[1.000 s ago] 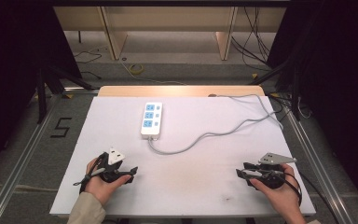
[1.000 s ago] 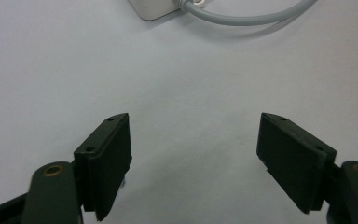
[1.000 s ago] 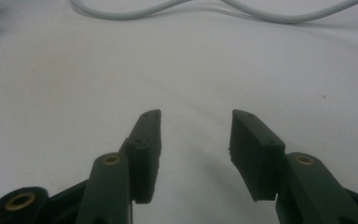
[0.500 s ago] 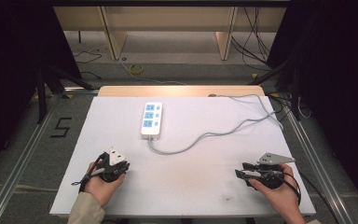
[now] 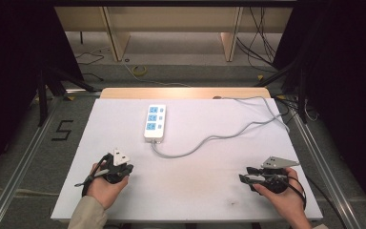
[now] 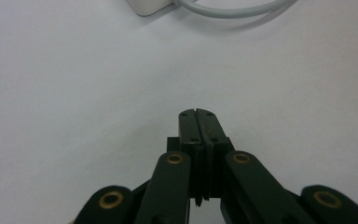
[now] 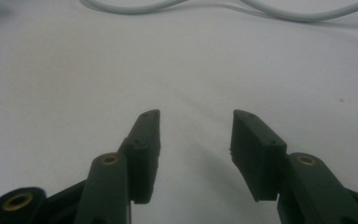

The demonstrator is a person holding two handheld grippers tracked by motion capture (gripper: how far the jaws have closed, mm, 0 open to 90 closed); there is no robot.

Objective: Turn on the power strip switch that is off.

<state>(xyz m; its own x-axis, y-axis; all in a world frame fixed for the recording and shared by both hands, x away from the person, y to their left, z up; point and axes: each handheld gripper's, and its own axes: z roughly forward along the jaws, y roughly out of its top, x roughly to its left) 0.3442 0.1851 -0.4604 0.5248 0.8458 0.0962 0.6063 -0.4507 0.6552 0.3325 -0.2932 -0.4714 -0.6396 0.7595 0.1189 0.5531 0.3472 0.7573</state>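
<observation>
1. Power strip (image 5: 155, 122) in the high view: white, oblong, with blue-faced sockets, lying flat on the far middle of the white table (image 5: 190, 191), well apart from both hands. Its grey cable (image 5: 219, 138) leaves the near end, bends right in loose curves and runs off the far right edge. The left gripper (image 5: 119, 168) sits at the near left, held in the person's left hand (image 5: 104, 183), forearm coming in from the bottom edge; it points toward the strip, jaws pressed together on nothing. The right gripper (image 5: 244, 179) rests at the near right in the right hand (image 5: 281, 195), pointing left across the table, a grey three-cornered plate on top. Between the two hands the matte tabletop lies bare, with a few faint dark smudges; a pale wooden strip borders the far edge, and metal rails run along both sides.

2. Left gripper view: the left gripper (image 6: 198, 114) has its two black jaws clenched flat against each other, with only a thin seam between them and nothing caught there. They have just been closing. Brass-coloured pivots show on the black linkage arms. Ahead lies smooth white table, then a corner of the power strip (image 6: 147, 5) and a loop of cable (image 6: 233, 10) at the top edge.

3. Right gripper view: the right gripper (image 7: 195, 122) stands released, its blocky black pads spread with bare table between them. The cable (image 7: 135, 7) curves across the top, well ahead of the tips.
</observation>
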